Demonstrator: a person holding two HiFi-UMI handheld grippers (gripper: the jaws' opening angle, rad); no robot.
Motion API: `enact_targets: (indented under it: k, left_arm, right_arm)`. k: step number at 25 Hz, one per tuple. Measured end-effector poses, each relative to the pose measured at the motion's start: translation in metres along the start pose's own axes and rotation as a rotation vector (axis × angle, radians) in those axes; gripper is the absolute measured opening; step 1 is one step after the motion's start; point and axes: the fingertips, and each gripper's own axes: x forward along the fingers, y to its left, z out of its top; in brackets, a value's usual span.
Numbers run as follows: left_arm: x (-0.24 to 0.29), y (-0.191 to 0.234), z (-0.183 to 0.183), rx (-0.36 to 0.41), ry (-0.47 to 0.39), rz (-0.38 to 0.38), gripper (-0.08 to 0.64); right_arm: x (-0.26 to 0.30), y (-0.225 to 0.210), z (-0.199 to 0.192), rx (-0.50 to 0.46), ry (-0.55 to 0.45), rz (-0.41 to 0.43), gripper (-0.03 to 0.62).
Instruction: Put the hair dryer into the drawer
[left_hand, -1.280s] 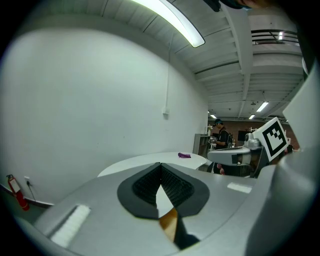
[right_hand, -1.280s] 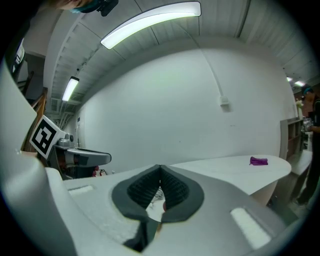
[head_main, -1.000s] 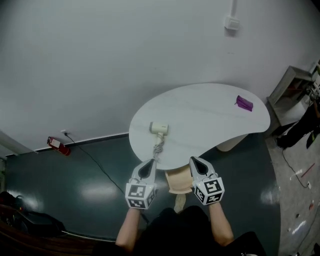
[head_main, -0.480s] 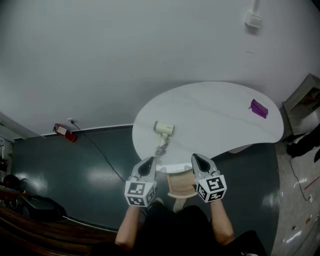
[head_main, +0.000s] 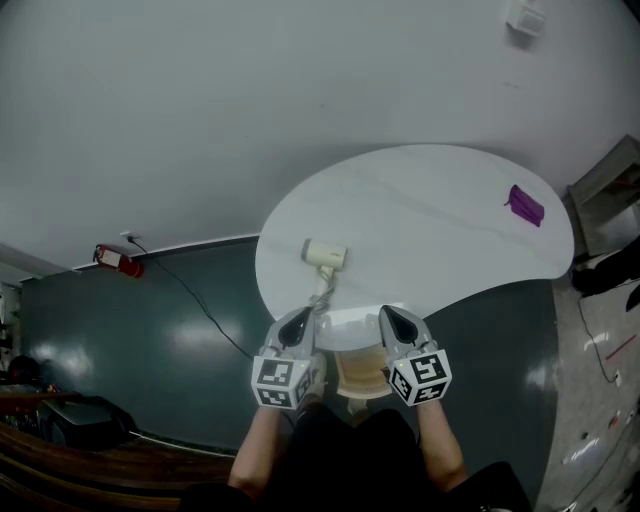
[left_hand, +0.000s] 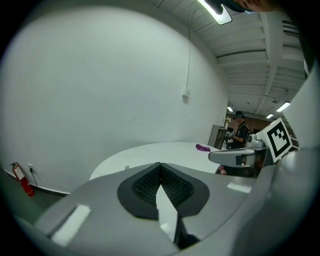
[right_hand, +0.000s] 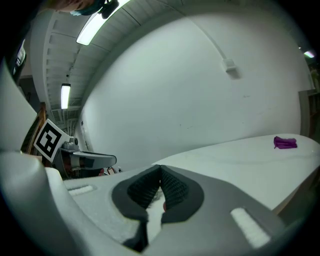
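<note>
At the 6 o'clock edge of the white table (head_main: 430, 220) I hold my left gripper (head_main: 299, 320) and right gripper (head_main: 394, 318), both with jaws pressed together on nothing. The hair dryer (head_main: 324, 254) lies on the tabletop at 12 o'clock from the left one; a purple object (head_main: 526, 205) sits at 2 o'clock.

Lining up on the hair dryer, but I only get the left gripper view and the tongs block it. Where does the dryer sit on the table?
Observer: Head view: the hair dryer lies near the left end of the white table, just beyond the left gripper.
Operator: And its cord?
Observer: The cord trails from the dryer toward the near edge, ending close to the left tongs.
Operator: Right tongs?
Observer: Right gripper view shows the right gripper shut, holding nothing.
</note>
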Motion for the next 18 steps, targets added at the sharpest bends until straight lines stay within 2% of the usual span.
enact_targets:
  k: [7, 18]
  left_arm:
    - [0.035, 0.029, -0.030, -0.025, 0.086, -0.033, 0.005]
    - [0.074, 0.040, -0.065, -0.027, 0.169, -0.114, 0.005]
  right_arm:
    - [0.039, -0.011, -0.020, 0.028, 0.048, -0.042, 0.002]
    - [0.072, -0.015, -0.051, 0.071, 0.101, -0.076, 0.002]
